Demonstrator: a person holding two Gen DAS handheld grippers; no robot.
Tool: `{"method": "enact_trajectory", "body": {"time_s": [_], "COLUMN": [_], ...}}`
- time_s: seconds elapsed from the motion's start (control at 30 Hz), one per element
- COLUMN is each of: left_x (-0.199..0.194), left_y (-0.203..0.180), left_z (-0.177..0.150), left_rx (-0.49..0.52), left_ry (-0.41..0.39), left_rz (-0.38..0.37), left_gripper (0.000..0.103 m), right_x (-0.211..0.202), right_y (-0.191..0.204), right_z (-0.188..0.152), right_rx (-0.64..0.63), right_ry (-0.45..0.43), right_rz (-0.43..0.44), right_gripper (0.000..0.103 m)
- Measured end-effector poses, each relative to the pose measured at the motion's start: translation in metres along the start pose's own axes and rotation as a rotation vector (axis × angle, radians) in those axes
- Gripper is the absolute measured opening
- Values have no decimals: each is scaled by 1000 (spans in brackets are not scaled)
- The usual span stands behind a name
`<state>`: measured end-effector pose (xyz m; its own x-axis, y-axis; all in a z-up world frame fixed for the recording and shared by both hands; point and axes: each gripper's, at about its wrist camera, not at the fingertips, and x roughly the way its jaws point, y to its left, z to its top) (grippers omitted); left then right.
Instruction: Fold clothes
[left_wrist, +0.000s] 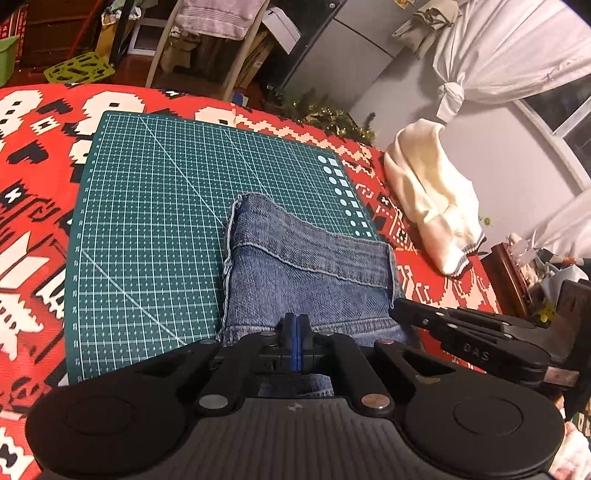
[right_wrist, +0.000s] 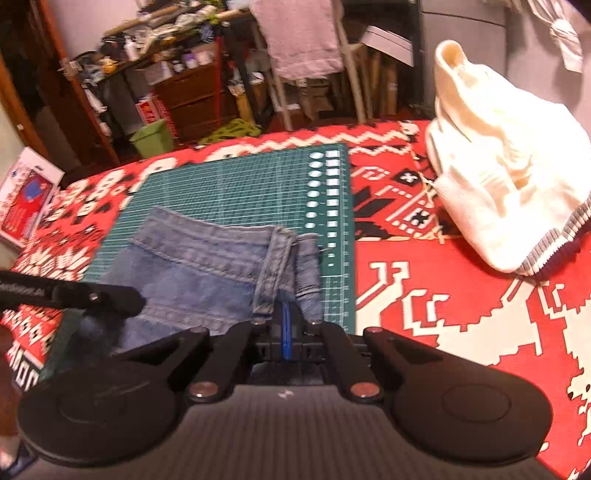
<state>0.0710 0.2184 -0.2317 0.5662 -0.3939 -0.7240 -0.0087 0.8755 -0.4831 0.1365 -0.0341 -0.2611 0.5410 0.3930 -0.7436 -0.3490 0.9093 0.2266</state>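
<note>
Denim, thick and floppy: the jeans (left_wrist: 306, 273) lie partly folded on the green mat (left_wrist: 155, 206). I have the left gripper (left_wrist: 295, 325) and right gripper (right_wrist: 286, 321) both clamped on the near hem; seams grip best. Sweater (right_wrist: 495, 177) waits beside.

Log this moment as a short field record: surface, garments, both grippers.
surface: green gridded cutting mat lying on a red patterned cloth
garment in work: blue denim jeans, partly folded, on the mat's near right part
left gripper: jaws closed at the near edge of the jeans
right gripper: jaws closed at the jeans' right near edge
other garment: cream knitted sweater with a striped hem, bunched on the cloth to the right of the mat, untouched
</note>
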Motion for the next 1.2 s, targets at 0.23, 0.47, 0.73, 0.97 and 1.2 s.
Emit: {"method": "enact_trajectory", "body": {"time_s": [0.23,0.47,0.73,0.97,1.2], "left_x": [14,-7,-19,-37,-60], "left_y": [-4,-20,-18,-1,-7], "left_z": [13,2,-38,-68,-84], "left_rx": [-14,24,63,39,28], "left_ry": [5,10,69,86,84], "left_rz": [33,-15,16,31,43], "left_gripper": [2,5,5,4,5], "right_x": [1,-36,-46,-61,-91], "right_y": [-8,-4,14,-6,0], "right_z": [4,0,-41,-62,-71], "right_rx": [29,6,-78,-52,-71], "right_ry": [17,-16,50,66,34], "right_rz": [-12,14,28,-6,1], "right_gripper": [0,7,7,7,8]}}
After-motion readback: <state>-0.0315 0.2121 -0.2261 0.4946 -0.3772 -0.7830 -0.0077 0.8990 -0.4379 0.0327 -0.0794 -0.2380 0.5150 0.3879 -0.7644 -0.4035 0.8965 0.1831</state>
